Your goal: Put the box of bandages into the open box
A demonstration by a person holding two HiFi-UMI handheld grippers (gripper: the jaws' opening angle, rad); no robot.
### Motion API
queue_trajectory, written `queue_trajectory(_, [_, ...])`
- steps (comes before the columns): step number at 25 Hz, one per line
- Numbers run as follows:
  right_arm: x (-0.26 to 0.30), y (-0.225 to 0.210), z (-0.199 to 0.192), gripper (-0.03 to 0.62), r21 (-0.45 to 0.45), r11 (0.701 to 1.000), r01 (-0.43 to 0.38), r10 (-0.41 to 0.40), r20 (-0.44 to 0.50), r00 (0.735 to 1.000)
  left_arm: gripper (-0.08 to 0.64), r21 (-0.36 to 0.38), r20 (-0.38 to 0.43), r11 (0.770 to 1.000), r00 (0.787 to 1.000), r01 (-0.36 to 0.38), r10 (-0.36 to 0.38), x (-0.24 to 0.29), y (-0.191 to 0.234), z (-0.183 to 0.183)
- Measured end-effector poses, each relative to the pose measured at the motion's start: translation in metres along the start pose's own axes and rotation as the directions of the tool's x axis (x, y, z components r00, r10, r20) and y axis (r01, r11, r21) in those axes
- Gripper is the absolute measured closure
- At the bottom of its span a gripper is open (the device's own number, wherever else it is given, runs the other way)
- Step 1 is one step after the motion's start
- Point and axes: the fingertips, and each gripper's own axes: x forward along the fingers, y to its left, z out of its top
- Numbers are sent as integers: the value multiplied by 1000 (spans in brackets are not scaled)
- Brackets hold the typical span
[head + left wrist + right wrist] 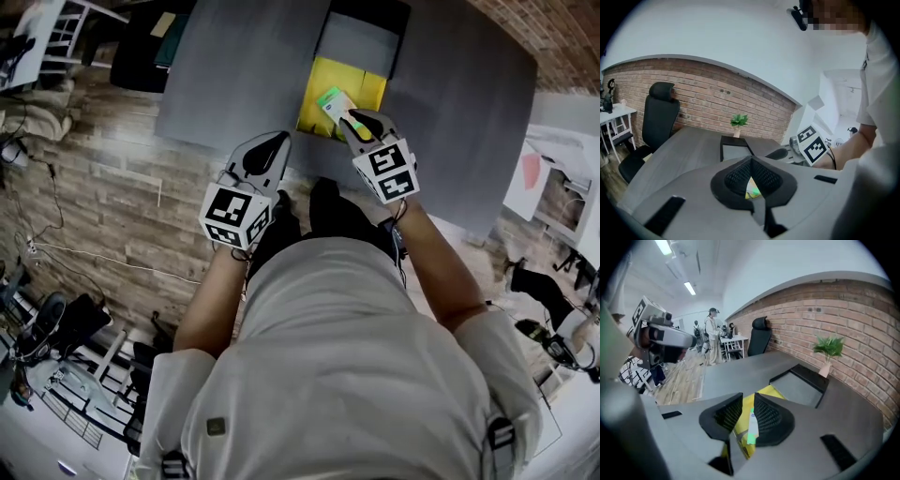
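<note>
The person stands at the near edge of a wide grey table (234, 66) with both tools held out over it. The right gripper (353, 118) is clamped on the small white-and-green box of bandages (334, 101). In the right gripper view the box sits edge-on between the ribbed black pads (769, 414), lying along the right-hand pad, and it sticks out past the tips. The box hangs tilted over a flat yellow packet (319, 75) that lies on the table. Just beyond the packet, farther from the person, is the shallow open box with black walls and a grey floor (356, 42), and the bandage box is short of it, not inside. The left gripper (275, 141) is to the left of the packet, near the table's front edge and well apart from the right one. Its jaws are closed tip against tip with nothing between them, and only a sliver of yellow and green shows through the gap under the pads in its own view. The cube with black square markers (811, 144) on the right tool is visible from the left gripper view. At the far side of the table a small green plant in a pale pot (828, 350) stands against a red brick wall (708, 93). A black office chair (658, 112) is pulled up at one end. Beyond the table a few people (712, 333) stand on the wooden floor by a white desk.
</note>
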Motion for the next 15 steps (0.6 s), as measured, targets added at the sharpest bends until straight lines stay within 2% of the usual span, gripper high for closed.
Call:
queue_trajectory(7, [-66,40,64,559,16,998,55,-56,165,985,545,66,57,995,996,71,-75,-39,-25,27])
queue_trajectory(15, [-140,95,119,569,29,991,130,-132,353,926,545,140,131,979,977,148,-166,-92,-45,57])
